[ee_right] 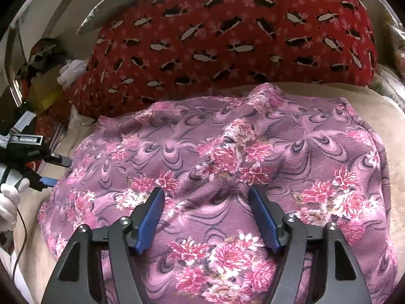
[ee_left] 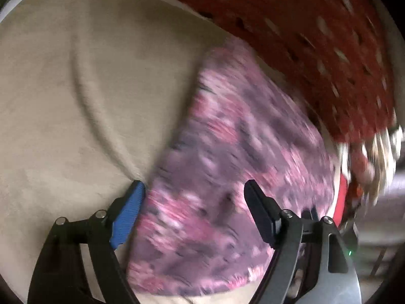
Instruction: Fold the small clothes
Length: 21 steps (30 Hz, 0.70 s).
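A purple cloth with pink flowers lies spread and wrinkled on a beige bed cover. My right gripper hovers over the cloth's near middle, open, with nothing pinched between its blue pads. In the left wrist view the same cloth is blurred, and my left gripper stands open across its edge, the blue pad at the border with the beige cover. In the right wrist view, the left gripper shows at the cloth's left edge, held by a white-gloved hand.
A red fabric with black and white shapes lies heaped just behind the cloth. Clutter, a yellow box and crumpled white plastic sit at the far left. A long crease runs across the beige cover to the left.
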Available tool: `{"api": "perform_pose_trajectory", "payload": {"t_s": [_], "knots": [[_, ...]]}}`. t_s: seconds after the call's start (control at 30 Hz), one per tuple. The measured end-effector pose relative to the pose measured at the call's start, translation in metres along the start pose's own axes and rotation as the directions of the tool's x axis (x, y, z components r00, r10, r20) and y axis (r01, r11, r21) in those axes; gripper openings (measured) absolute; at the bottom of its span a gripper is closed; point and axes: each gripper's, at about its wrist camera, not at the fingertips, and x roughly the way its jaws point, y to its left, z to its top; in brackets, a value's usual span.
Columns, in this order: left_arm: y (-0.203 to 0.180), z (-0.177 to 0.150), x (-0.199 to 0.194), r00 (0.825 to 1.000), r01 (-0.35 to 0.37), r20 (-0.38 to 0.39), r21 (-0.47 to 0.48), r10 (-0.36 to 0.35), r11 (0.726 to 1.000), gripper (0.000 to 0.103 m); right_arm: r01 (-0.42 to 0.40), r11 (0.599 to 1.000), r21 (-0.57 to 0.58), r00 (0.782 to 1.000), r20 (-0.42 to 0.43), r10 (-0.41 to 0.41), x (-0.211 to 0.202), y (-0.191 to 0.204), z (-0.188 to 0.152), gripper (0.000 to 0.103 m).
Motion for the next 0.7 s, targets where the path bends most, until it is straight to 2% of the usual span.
{"api": "perform_pose_trajectory", "payload": {"t_s": [0.1, 0.23, 0.33, 0.37, 0.43, 0.53, 0.57, 0.6, 0.67, 0.7], "knots": [[-0.021, -0.002, -0.019, 0.996, -0.05, 0.072, 0.09, 0.044, 0.995, 0.08, -0.01, 1.0, 0.005, 1.0, 0.004, 0.01, -0.007, -0.001, 0.001, 0.073], [-0.036, 0.012, -0.041, 0.984, -0.053, 0.175, 0.13, 0.029, 0.99, 0.08, -0.018, 1.0, 0.011, 1.0, 0.008, 0.018, -0.008, -0.002, 0.0, 0.073], [-0.029, 0.027, -0.019, 0.992, -0.088, 0.099, 0.113, 0.077, 0.99, 0.08, -0.018, 1.0, 0.011, 1.0, 0.008, 0.018, -0.007, -0.002, 0.0, 0.074], [-0.022, 0.03, -0.002, 0.99, -0.138, 0.05, 0.101, 0.133, 0.985, 0.08, -0.018, 1.0, 0.011, 1.0, 0.008, 0.018, -0.007, -0.002, 0.0, 0.074], [-0.011, 0.031, 0.018, 0.984, -0.174, -0.013, 0.085, 0.176, 0.981, 0.08, -0.019, 1.0, 0.013, 1.0, 0.009, 0.019, -0.009, -0.002, 0.0, 0.074], [-0.008, 0.02, 0.017, 0.997, -0.078, -0.015, 0.115, 0.08, 0.99, 0.082, -0.022, 1.0, 0.016, 1.0, 0.01, 0.022, -0.01, -0.002, -0.001, 0.074], [-0.012, 0.013, 0.021, 0.997, 0.002, -0.081, 0.136, 0.009, 0.991, 0.082, -0.025, 1.0, 0.017, 1.0, 0.011, 0.024, -0.01, -0.003, -0.001, 0.075], [-0.015, 0.008, 0.023, 0.994, 0.02, -0.11, 0.152, -0.003, 0.988, 0.082, -0.027, 1.0, 0.016, 1.0, 0.011, 0.026, -0.01, -0.002, -0.001, 0.076], [-0.027, -0.004, 0.024, 0.994, -0.012, -0.106, 0.232, 0.037, 0.973, 0.074, -0.026, 1.0, 0.013, 1.0, 0.009, 0.026, -0.01, -0.001, -0.001, 0.077], [-0.032, -0.009, 0.022, 0.994, -0.019, -0.095, 0.258, 0.045, 0.966, 0.066, -0.025, 1.0, 0.011, 1.0, 0.009, 0.025, -0.01, -0.001, -0.001, 0.077]]}}
